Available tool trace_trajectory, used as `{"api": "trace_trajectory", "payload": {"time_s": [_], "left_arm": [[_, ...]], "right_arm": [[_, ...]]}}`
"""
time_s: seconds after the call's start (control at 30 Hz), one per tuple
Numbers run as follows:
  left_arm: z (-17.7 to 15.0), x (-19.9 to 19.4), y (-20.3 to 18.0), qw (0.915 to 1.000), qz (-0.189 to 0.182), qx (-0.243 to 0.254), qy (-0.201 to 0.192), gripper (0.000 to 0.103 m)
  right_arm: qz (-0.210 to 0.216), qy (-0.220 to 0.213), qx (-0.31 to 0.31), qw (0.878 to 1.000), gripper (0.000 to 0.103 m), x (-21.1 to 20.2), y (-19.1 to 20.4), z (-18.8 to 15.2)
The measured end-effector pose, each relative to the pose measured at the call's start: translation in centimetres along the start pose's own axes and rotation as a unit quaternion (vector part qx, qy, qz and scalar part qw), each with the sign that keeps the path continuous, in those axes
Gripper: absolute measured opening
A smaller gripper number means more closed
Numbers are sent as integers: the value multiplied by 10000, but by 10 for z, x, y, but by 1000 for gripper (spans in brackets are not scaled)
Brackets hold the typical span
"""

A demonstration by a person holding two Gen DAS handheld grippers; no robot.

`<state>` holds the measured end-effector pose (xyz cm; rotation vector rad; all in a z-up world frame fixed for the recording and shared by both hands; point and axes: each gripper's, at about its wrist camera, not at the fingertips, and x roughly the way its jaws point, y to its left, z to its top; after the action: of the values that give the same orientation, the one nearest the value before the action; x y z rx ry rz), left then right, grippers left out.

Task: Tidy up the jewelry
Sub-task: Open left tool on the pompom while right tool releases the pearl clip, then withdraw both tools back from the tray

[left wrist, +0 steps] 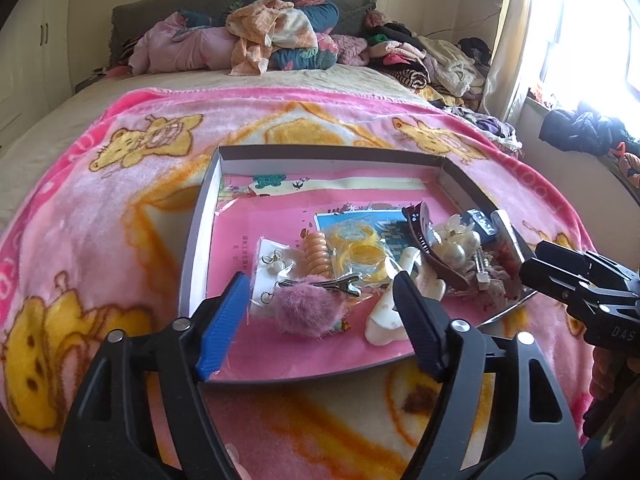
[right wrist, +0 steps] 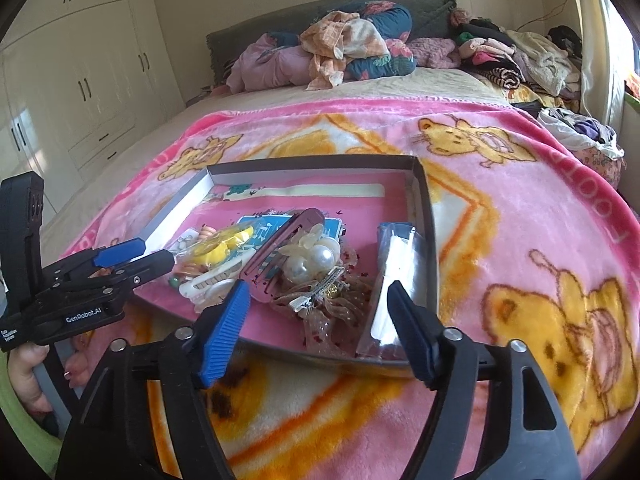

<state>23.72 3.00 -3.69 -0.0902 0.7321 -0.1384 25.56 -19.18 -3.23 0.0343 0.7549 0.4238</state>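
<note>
A shallow grey box (left wrist: pixel 192 236) (right wrist: pixel 424 200) lined with pink paper lies on the pink blanket and holds a heap of jewelry and hair pieces. In the left wrist view I see a pink fluffy clip (left wrist: pixel 308 308), an orange spiral band (left wrist: pixel 318 256), yellow bands in a bag (left wrist: pixel 360 252), white claw clips (left wrist: pixel 384 316) and a pearl hairpiece (left wrist: pixel 456 244). My left gripper (left wrist: pixel 320 292) is open, just above the fluffy clip. My right gripper (right wrist: pixel 316 296) is open over the pearl hairpiece (right wrist: pixel 316 256) and a sparkly bow (right wrist: pixel 332 312). Neither holds anything.
The box sits on a pink cartoon blanket (left wrist: pixel 120 208) spread over a bed. Piled clothes and bedding (left wrist: pixel 272 36) lie at the head of the bed. A clear packet (right wrist: pixel 396 272) leans in the box's right side. White wardrobes (right wrist: pixel 80 72) stand to the left.
</note>
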Motion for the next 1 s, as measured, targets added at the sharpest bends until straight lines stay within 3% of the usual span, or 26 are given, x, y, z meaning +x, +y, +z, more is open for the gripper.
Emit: {"api": "trace_trajectory", "payload": {"time_s": [0.13, 0.2, 0.37, 1.0], "left_arm": [[1, -12, -4, 10000, -20, -9, -80, 77], [2, -18, -6, 9999, -13, -4, -132, 86], [3, -35, -11, 9997, -39, -11, -253, 91], [-20, -90, -24, 9977, -117, 26, -662, 91]], "right_arm": [[2, -149, 109, 9998, 82, -15, -3, -3], [-1, -221, 168, 9996, 85, -21, -4, -4], [-66, -462, 190, 9987, 90, -41, -1, -10], [-341, -1238, 67, 9917, 97, -106, 12, -34]]}}
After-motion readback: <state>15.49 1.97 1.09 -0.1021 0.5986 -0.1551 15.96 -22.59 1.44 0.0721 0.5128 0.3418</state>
